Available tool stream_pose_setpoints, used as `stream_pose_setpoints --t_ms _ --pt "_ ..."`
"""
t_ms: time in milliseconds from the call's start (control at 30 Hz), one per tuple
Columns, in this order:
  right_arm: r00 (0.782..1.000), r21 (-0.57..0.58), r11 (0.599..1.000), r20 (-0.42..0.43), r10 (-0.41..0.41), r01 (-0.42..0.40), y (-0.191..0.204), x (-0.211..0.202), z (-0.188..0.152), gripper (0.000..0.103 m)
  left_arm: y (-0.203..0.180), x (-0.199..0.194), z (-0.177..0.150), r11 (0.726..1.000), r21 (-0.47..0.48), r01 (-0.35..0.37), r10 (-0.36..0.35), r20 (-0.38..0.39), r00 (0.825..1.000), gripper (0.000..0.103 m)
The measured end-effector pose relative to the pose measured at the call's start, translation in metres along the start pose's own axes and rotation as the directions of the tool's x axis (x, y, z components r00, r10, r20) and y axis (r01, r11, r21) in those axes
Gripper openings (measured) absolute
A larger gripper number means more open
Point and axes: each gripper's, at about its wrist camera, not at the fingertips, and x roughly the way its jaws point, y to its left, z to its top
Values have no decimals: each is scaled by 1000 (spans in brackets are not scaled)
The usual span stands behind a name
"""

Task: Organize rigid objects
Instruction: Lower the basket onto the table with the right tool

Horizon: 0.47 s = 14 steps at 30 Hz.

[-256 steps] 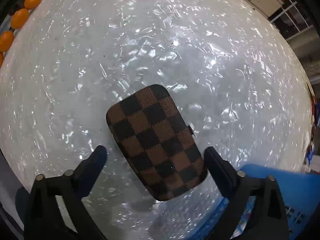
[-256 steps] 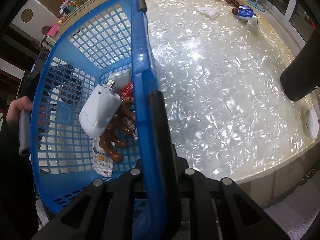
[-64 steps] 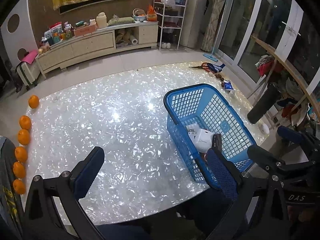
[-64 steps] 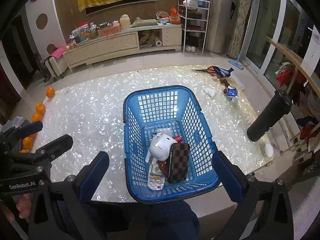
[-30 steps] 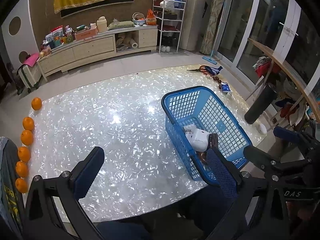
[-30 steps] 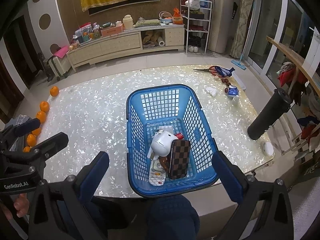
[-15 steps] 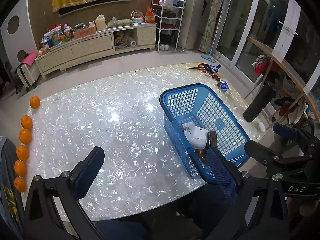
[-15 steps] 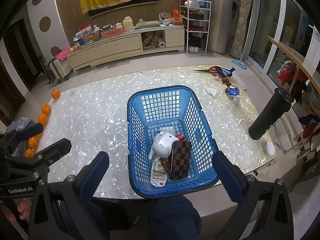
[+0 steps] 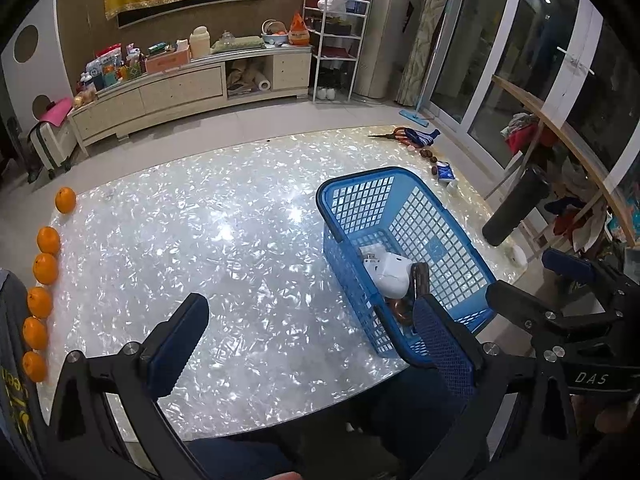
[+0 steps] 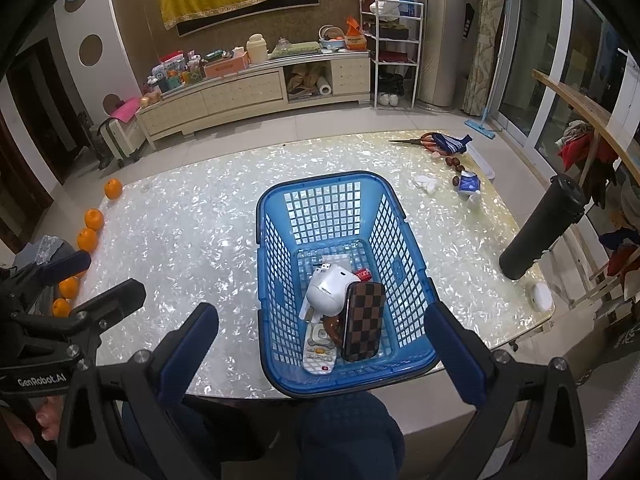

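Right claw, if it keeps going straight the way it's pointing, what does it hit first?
Most likely the blue basket: the open right claw straddles its near end, with the checkered case directly ahead inside. Depth is unclear, so that is only likely.

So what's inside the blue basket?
The blue basket holds a checkered case, a white gadget, a remote, something brown and something red. Whatever lies underneath them is covered.

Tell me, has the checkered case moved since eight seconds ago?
Yes. The checkered case was on the bare table; now it stands inside the blue basket, leaning on the white device.
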Motion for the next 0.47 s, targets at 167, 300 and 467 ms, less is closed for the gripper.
stream_pose_setpoints --t_ms 167,300,467 --pt "1000 0 1000 0 -1 1 0 0 0 103 -1 0 0 1000 -2 -2 2 0 1000 103" --pt "1000 -1 1000 0 -1 1 0 0 0 103 1 0 1 1000 -3 2 -2 -4 1000 103" --pt "1000 2 1000 0 1 -1 -2 -1 1 103 1 -3 1 1000 8 -12 12 13 1000 103"
